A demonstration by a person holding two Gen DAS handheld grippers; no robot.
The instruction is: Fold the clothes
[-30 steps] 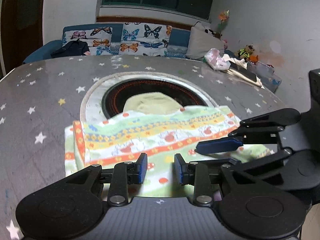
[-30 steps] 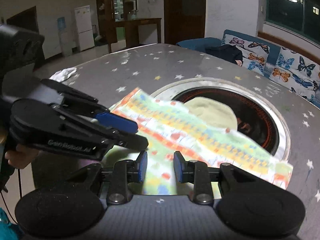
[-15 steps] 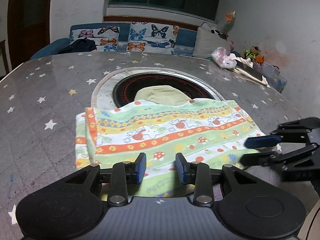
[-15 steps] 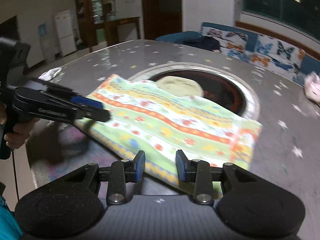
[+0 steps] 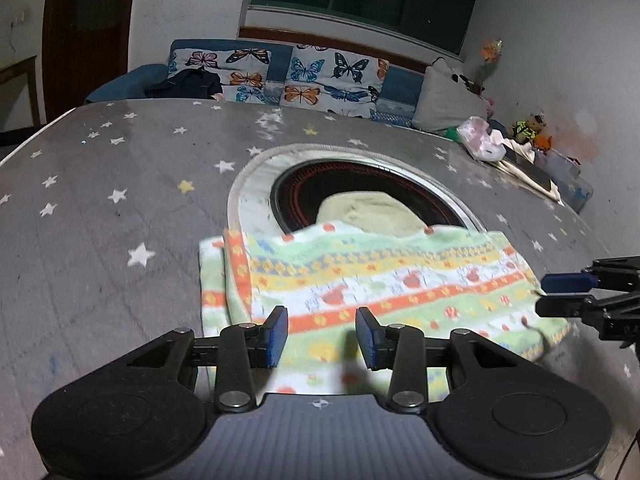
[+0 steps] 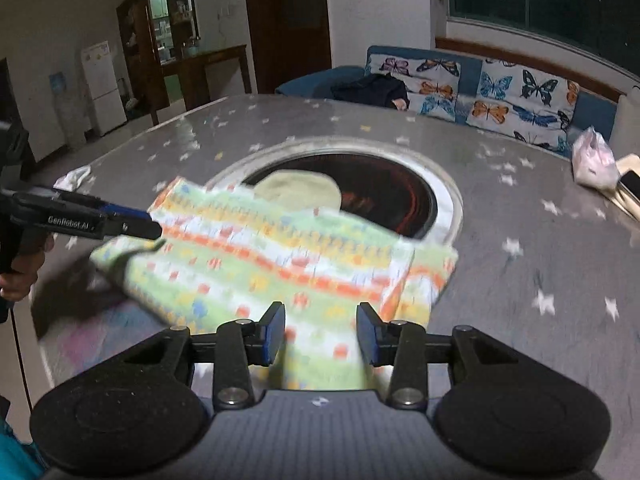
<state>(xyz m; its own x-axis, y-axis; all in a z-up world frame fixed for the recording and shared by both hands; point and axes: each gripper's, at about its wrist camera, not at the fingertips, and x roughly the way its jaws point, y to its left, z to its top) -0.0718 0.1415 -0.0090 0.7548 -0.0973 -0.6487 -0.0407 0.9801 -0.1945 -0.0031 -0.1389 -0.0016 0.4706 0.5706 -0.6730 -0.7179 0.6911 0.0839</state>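
Striped patterned cloth (image 5: 384,280) lies folded on the star-printed table (image 5: 100,184), its far edge overlapping the round black cooktop (image 5: 312,188) where a pale green cloth (image 5: 372,212) rests. From the left wrist view, the left gripper (image 5: 321,336) hangs over the cloth's near edge with its blue pads spread apart, nothing between them — the right gripper (image 5: 548,294) sits at the cloth's right corner, its tips slightly apart. From the right wrist view, the right gripper (image 6: 321,334) is likewise spread wide over the blurred cloth (image 6: 280,256), and the left gripper (image 6: 154,224) reaches in at the cloth's left corner; whether it pinches fabric I cannot tell.
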